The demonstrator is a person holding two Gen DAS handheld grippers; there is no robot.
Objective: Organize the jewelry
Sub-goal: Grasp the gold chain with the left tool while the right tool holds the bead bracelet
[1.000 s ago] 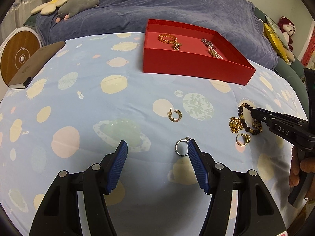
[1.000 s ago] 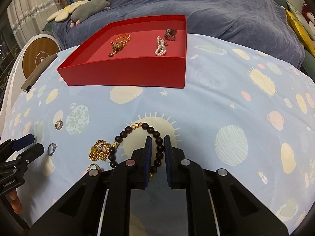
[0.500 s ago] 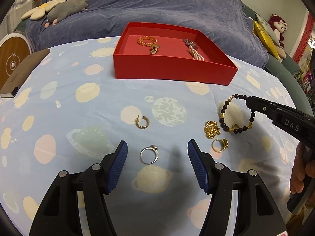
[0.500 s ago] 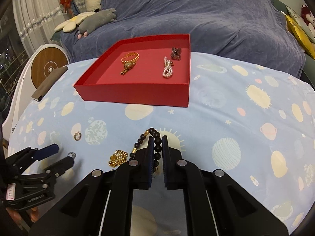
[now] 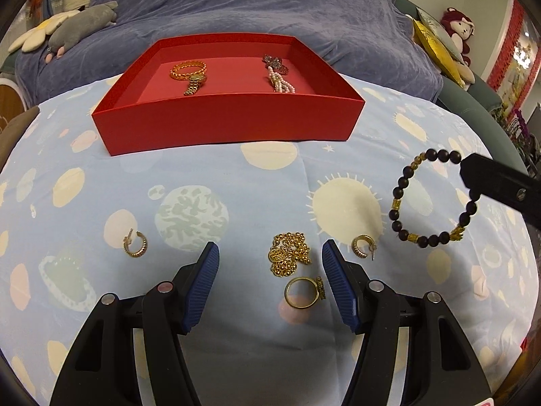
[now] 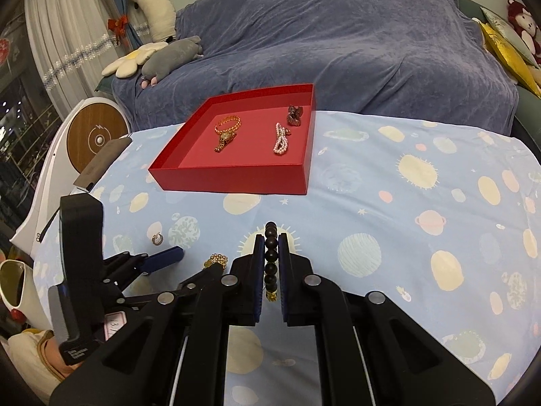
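My right gripper [image 6: 270, 247] is shut on a dark bead bracelet [image 6: 271, 257] and holds it lifted above the cloth; the bracelet [image 5: 405, 182] hangs from the right gripper [image 5: 468, 174] in the left wrist view. My left gripper [image 5: 267, 264] is open and empty, low over a gold chain [image 5: 287, 257] and a gold ring [image 5: 302, 292]. Two gold hoop earrings [image 5: 135, 243] [image 5: 363, 246] lie either side. A red tray [image 5: 219, 125] [image 6: 236, 177] at the back holds a gold watch [image 5: 191, 74], a pearl strand [image 5: 280, 83] and a dark brooch [image 6: 295, 115].
The table wears a blue planet-print cloth [image 5: 236, 186]. A sofa under a blue-grey cover [image 6: 338, 50] stands behind it, with plush toys [image 6: 169, 57]. A brown notebook [image 6: 101, 162] lies at the table's left edge. A round wooden-faced device [image 6: 96, 140] stands to the left.
My right gripper has lifted the bead bracelet off the cloth. My left gripper has moved right, from over the silver ring to over the gold chain and gold ring.
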